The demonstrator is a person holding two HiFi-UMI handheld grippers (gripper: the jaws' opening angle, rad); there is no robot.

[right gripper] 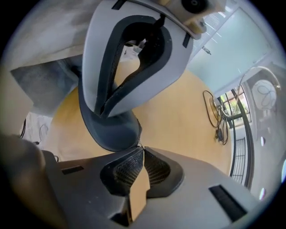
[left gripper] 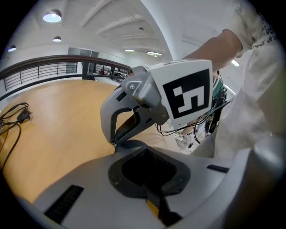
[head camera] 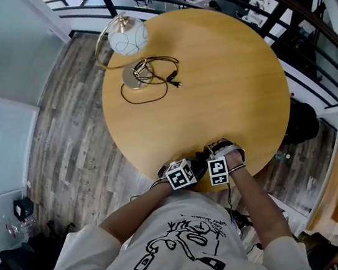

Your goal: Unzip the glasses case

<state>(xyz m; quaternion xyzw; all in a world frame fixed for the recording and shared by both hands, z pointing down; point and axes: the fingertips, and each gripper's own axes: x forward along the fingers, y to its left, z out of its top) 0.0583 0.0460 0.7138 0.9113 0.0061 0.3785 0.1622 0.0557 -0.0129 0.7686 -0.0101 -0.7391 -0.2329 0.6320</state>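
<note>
The case (right gripper: 111, 129) sits at the near edge of the table (head camera: 223, 79), between the two claws. The left claw (right gripper: 101, 112) is clamped tight on the case and holds it. The right claw (right gripper: 142, 150) is pinched closed on the tiny pull (right gripper: 139, 144) of the zip. The zip looks closed, so this looks like the start of the pulling. Next, I think the right claw must slide the pull along the case's edge while the left claw holds the case steady.

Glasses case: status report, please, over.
Left gripper shut on glasses case. Right gripper shut on zipper pull; case looks zipped. Lamp and cable far across table, nothing in the way.
</note>
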